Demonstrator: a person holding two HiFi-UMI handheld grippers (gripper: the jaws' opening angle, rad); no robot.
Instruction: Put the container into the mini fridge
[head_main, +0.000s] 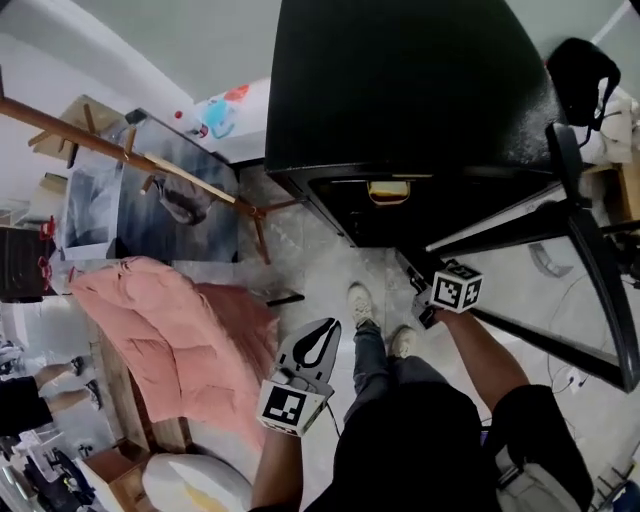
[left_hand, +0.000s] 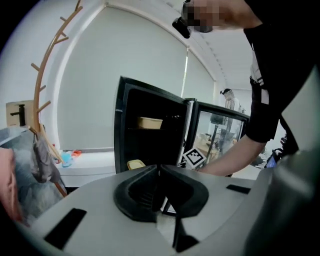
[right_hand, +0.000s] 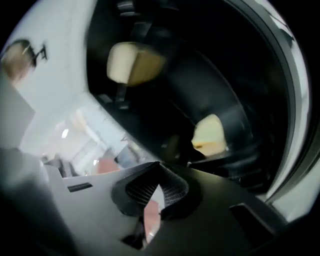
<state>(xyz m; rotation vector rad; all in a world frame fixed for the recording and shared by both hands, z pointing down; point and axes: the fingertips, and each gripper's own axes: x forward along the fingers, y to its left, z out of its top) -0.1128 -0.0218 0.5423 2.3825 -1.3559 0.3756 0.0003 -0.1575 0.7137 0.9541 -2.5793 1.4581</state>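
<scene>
Left gripper (left_hand: 160, 167) and right gripper (right_hand: 159, 166) closed, empty — mini fridge (head_main: 400, 80) open.
A yellow container (head_main: 388, 191) rests on a shelf inside.

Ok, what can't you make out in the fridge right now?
- Head view: the top of the fridge hides its shelves; only a sliver of one container shows.
- Right gripper view: blurred; two pale shapes inside, lids and contents unreadable.
- Left gripper view: lower container partly hidden behind the left gripper; upper container too small to tell its contents.
</scene>
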